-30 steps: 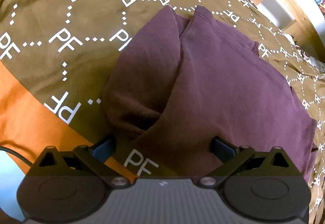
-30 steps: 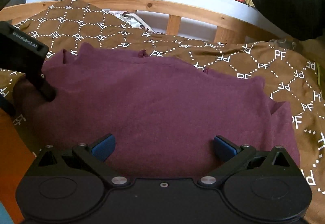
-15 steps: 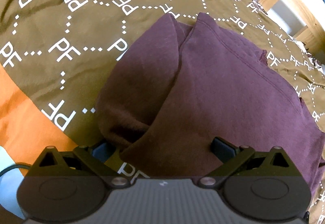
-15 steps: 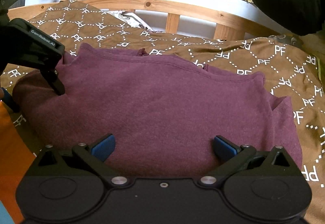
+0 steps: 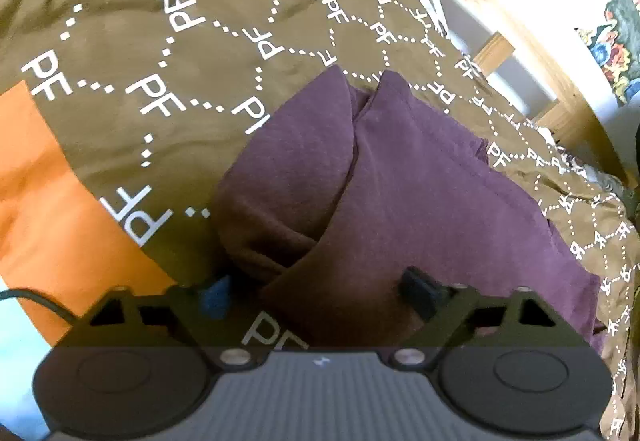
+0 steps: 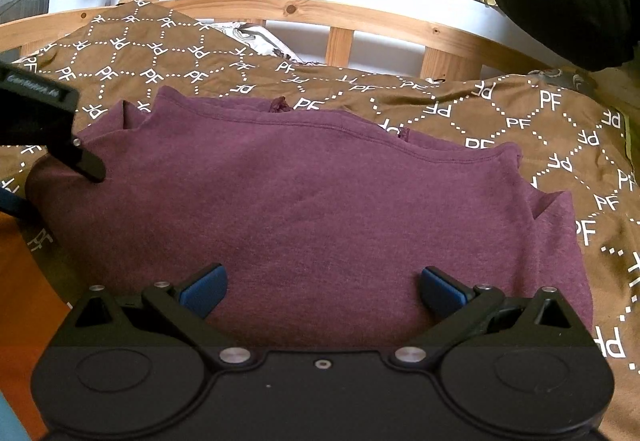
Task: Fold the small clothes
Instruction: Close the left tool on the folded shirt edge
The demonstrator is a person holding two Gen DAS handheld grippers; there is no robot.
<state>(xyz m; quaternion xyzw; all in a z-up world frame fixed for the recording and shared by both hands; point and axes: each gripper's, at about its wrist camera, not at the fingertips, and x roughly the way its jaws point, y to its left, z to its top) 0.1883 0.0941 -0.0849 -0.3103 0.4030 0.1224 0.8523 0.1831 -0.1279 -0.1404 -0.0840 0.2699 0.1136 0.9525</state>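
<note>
Two grippers on one maroon top (image 6: 304,201), spread on the patterned bedspread (image 5: 160,41). Left gripper (image 5: 316,295) has its jaws just closing around the folded near corner, pads not pinching yet. Right gripper (image 6: 322,289) sits wide apart over the hem. Soft, light, floppy knit I'd guess, so grab doubled edges. Left view shows the layered sleeve fold; right view shows the neckline.

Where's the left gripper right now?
In the right wrist view, the left gripper sits at the far left, straddling the purple garment's left end on the brown bedspread.
</note>
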